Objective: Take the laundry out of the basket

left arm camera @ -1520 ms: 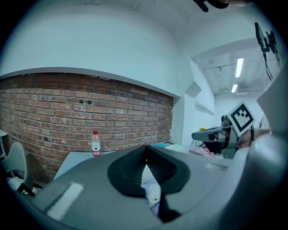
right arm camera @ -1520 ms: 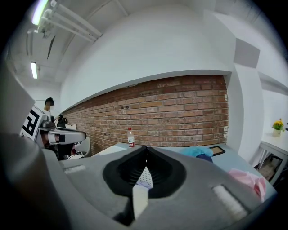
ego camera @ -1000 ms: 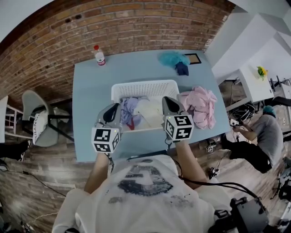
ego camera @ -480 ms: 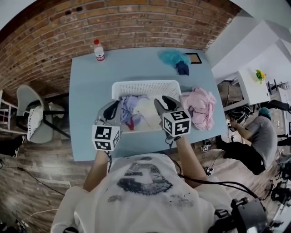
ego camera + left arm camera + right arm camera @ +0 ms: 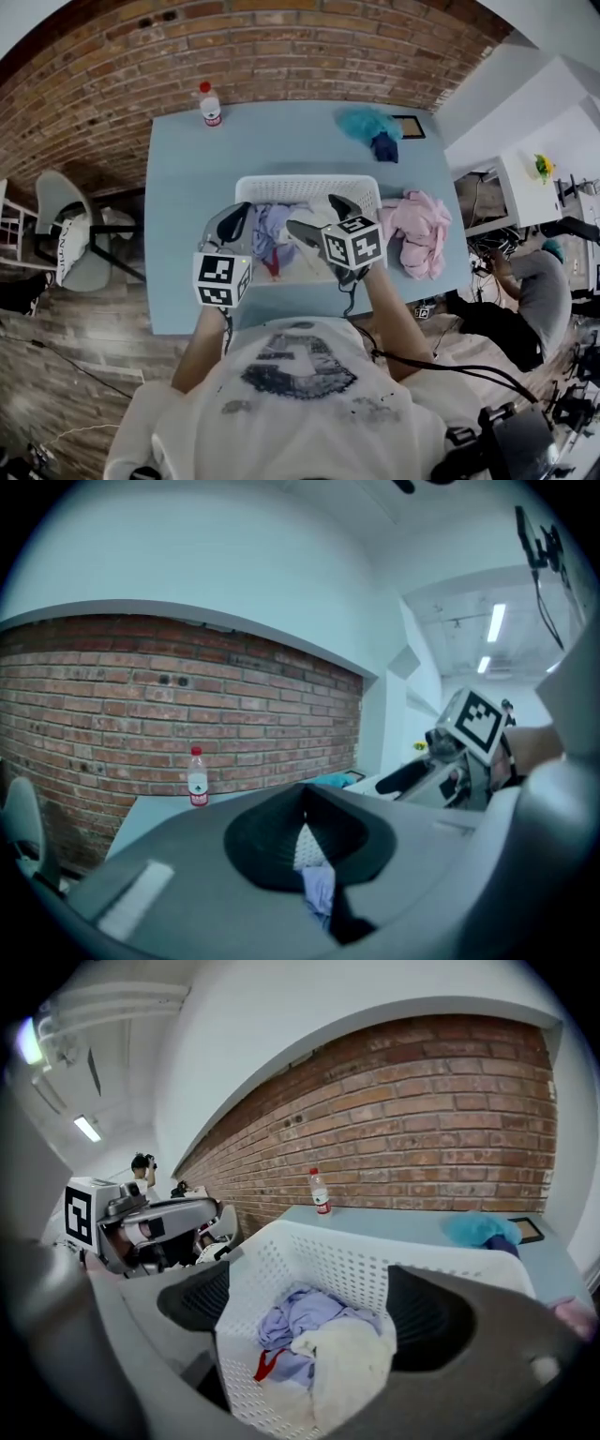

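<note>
- laundry [image 5: 272, 230] in the white basket [image 5: 307, 183]: lilac garment [image 5: 304, 1314], cream garment [image 5: 352, 1365], small red bit [image 5: 265, 1365]
- basket sits on the blue surface [image 5: 187, 169], toward its near edge
- right hand-held gripper [image 5: 314, 1312] is over the basket, tilted down; its jaws have just been opening and stand wide apart, released, nothing pinched, laundry below the gap
- left hand-held gripper [image 5: 302, 803] is at the basket's near left corner, clenched with tips together, grasping nothing; mesh and lilac cloth show through the slit
- pink clothes pile [image 5: 419, 230] on the surface just right of the basket
- teal cloth [image 5: 359, 122] and dark blue cloth [image 5: 384, 146] at far right, bottle [image 5: 210, 104] at far left
</note>
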`<state>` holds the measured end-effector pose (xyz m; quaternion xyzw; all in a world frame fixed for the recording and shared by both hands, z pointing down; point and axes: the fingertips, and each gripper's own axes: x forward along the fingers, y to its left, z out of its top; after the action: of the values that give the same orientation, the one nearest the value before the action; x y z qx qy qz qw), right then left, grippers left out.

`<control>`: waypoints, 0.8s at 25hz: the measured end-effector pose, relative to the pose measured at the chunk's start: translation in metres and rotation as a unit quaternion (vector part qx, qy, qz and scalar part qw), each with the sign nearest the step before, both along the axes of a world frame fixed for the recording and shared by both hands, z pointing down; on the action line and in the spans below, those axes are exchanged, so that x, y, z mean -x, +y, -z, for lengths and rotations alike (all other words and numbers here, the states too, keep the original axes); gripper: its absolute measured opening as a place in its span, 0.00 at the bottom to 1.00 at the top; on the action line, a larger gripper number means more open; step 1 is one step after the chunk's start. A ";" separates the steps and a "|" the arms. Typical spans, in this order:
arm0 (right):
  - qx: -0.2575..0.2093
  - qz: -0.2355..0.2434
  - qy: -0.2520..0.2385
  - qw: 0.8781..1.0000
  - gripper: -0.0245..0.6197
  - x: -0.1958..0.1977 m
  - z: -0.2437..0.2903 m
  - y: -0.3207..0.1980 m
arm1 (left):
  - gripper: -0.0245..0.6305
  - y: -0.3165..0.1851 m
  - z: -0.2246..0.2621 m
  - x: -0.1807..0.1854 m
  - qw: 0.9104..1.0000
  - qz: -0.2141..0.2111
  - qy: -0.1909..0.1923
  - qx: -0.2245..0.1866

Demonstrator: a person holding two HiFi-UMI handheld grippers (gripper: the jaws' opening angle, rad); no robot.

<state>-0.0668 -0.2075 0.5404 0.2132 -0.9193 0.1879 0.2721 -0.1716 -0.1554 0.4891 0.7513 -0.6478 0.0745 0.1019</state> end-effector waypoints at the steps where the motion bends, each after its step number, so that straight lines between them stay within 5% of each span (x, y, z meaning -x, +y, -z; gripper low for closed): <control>1: 0.009 0.010 0.001 1.000 0.87 0.005 -0.003 0.001 | 0.02 -0.002 -0.001 0.000 1.000 -0.001 0.001 0.002; 10: 0.048 0.138 0.093 0.985 0.90 0.030 -0.057 0.016 | 0.02 -0.013 -0.009 0.003 1.000 -0.001 0.010 0.019; 20: 0.051 0.278 0.168 0.944 0.92 0.041 -0.125 0.033 | 0.02 -0.021 -0.019 0.003 0.999 0.007 0.023 0.038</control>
<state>-0.1079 -0.1742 0.6656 -0.0367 -0.8722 0.1126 0.4745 -0.1746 -0.1762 0.5082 0.7438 -0.6474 0.0808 0.1454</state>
